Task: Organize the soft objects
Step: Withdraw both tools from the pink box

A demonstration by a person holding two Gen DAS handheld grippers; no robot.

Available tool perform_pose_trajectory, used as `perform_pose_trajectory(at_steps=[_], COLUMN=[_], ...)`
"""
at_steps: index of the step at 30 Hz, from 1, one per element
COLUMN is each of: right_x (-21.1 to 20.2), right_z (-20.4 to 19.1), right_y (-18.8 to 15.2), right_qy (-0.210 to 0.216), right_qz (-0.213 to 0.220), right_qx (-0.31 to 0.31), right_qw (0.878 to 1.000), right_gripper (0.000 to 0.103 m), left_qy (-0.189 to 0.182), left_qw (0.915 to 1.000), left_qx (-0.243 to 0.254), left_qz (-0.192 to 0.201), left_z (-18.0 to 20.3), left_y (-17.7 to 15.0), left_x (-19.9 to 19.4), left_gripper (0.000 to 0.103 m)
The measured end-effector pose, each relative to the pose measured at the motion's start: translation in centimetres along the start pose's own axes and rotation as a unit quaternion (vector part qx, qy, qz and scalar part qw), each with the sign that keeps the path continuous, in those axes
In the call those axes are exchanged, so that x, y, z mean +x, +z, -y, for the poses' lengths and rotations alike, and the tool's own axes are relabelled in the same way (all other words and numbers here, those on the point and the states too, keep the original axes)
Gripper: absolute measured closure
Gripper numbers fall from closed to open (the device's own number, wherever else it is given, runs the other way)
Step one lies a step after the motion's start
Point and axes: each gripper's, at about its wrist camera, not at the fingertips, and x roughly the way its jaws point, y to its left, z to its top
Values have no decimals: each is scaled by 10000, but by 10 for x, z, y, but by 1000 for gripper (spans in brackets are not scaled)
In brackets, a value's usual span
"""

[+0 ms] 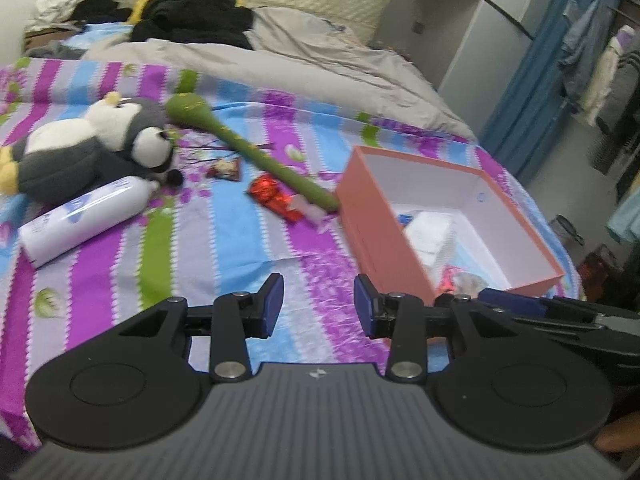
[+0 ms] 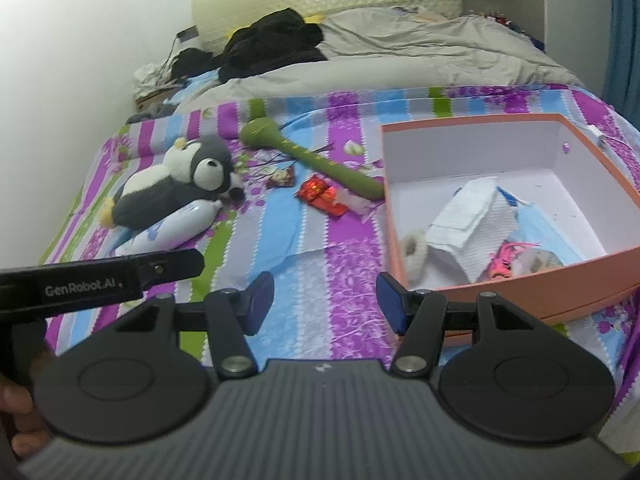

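Left wrist view: left gripper (image 1: 319, 304) and right gripper (image 2: 326, 304), jaws apart and empty; plush penguin (image 1: 92, 144) lies ahead-left, nearer the left; box (image 1: 400, 240) right.

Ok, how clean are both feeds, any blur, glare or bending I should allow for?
Left wrist view: the plush penguin and white bottle are smeared with blur; glare streaks the bottle. Right wrist view: sharper, box contents readable, corners darkened, the bed's edges bowed by the fisheye.
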Motion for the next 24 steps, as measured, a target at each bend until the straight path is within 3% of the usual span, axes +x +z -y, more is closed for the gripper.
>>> perform_pose_trajectory(at_steps=[6, 9, 12, 24], right_x=[12, 17, 25, 74], right_z=[-13, -18, -22, -34], right_y=[-4, -3, 0, 19], right_qy=[120, 166, 176, 213], right_qz=[-143, -164, -197, -409], right_qx=[-67, -109, -176, -336], right_qw=[9998, 9997, 9995, 9984], right_gripper=[44, 44, 44, 44], left_qy=[215, 291, 359, 751], left_qw=[9995, 9992, 9988, 9957], left_qx=[-223, -280, -322, -544], left_qz=[-49, -24, -19, -29], left_z=[-23, -32, -41, -79], left_y=[-5, -3, 1, 40], left_x=[0, 1, 6, 47], left_gripper=[58, 50, 49, 44])
